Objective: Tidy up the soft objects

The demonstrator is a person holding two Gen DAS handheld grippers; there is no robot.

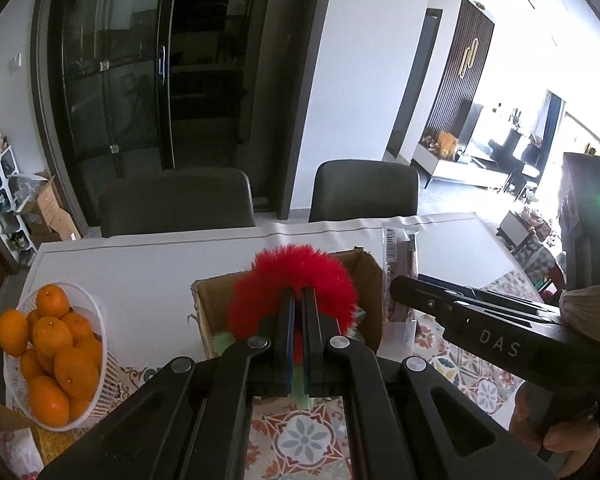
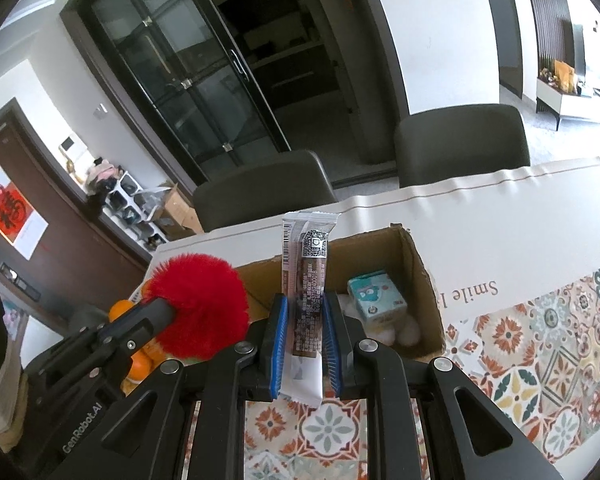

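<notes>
Grippers both loaded over the cardboard box point(image 2: 416, 264): the left gripper point(image 1: 298, 300) is clamped tight on a red fluffy toy point(image 1: 296, 280) held above the box's left end, and the right gripper point(image 2: 306, 312) pinches a long snack packet point(image 2: 308, 264) upright above its near wall. Best play here, I'd say, is to lower the red toy straight down past the rim before letting go, since that fur is springy and may bounce out. Inside, a small tissue pack point(image 2: 376, 298) and what look like white soft balls point(image 2: 408, 330), partly hidden, already fill the right end, so the left end is the better landing spot. Watch the right gripper crowding in just beside; one at a time avoids a clash. Off to the left, a white basket point(image 1: 100, 344) of oranges point(image 1: 52, 336) stands near the box on the patterned tablecloth point(image 2: 540, 360), with two chairs point(image 1: 364, 190) behind
</notes>
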